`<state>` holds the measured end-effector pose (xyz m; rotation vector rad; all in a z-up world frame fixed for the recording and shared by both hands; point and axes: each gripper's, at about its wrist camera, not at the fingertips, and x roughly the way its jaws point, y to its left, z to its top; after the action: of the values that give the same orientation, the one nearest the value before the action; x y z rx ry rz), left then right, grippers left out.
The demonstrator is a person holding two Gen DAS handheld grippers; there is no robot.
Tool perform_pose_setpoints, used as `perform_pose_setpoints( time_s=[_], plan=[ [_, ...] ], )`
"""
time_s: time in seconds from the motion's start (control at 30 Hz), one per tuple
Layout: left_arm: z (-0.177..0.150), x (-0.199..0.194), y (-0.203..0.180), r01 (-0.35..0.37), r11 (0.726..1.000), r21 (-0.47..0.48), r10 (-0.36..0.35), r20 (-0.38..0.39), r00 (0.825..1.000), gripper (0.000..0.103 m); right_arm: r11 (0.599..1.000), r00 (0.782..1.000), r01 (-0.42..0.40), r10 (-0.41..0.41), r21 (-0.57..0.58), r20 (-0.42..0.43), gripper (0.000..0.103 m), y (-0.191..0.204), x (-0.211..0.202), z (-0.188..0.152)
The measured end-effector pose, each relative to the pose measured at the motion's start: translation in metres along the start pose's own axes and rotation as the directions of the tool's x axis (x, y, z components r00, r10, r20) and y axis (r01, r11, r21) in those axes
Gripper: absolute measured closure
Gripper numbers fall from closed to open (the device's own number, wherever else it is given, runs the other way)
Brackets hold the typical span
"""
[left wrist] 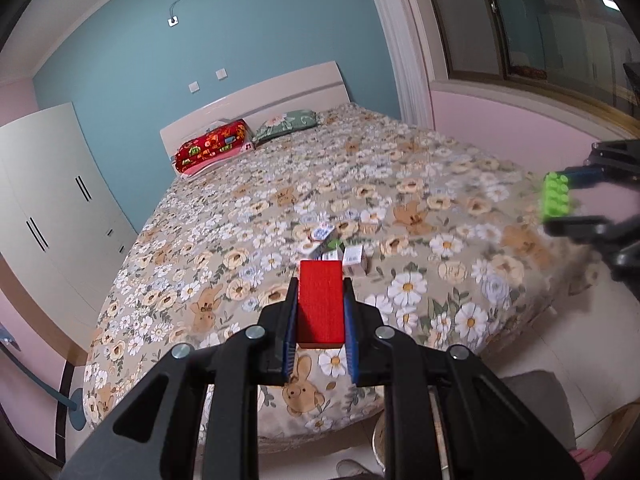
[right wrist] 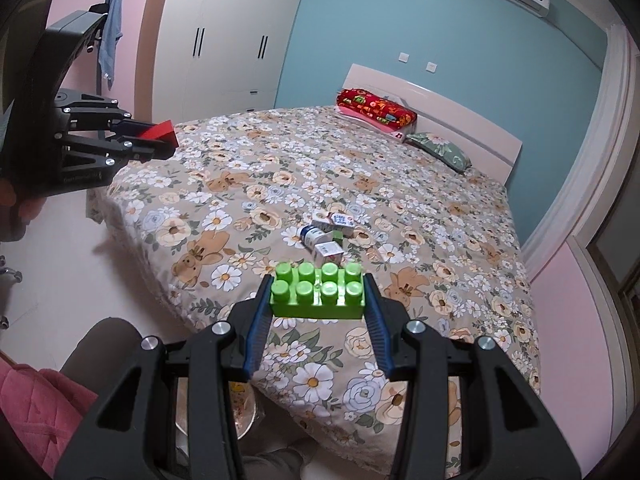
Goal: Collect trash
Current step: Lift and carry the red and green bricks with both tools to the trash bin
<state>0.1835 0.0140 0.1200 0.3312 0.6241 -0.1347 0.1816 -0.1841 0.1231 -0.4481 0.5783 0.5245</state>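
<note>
My left gripper (left wrist: 321, 286) is shut on a red block (left wrist: 321, 304) and holds it above the foot of the bed; it also shows in the right wrist view (right wrist: 170, 140) at the left. My right gripper (right wrist: 318, 280) is shut on a green studded toy brick (right wrist: 318, 290) above the bed; it shows in the left wrist view (left wrist: 560, 200) at the right edge. A cluster of small cartons and a bottle (right wrist: 328, 236) lies on the floral bedspread (right wrist: 420, 240), just beyond both grippers; it also shows in the left wrist view (left wrist: 340, 248).
Two pillows (right wrist: 374, 112) lie by the headboard. A white wardrobe (right wrist: 224, 36) stands left of the bed. A round bin (right wrist: 240, 408) sits on the floor below the bed's near edge, partly hidden by my right gripper. A window (left wrist: 540, 20) is on the right wall.
</note>
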Motion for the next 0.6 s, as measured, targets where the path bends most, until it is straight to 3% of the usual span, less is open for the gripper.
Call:
perform_pose_setpoints(
  time_s=[0.37,0.6],
  plan=[
    [-0.052,0.028,-0.004,0.029,1.000,-0.001,-0.029,-0.116,0.993,0.081,0.997,0.994,-0.076,0.075,-0.016,-0.084,0.058,0.034,0.035,-0.034],
    [-0.096,0.067,-0.017,0.080,0.997,-0.002,-0.078,-0.238,0.968,0.081,0.991,0.976,-0.137,0.135,0.003,-0.172,0.058,0.056,0.074,-0.064]
  ],
)
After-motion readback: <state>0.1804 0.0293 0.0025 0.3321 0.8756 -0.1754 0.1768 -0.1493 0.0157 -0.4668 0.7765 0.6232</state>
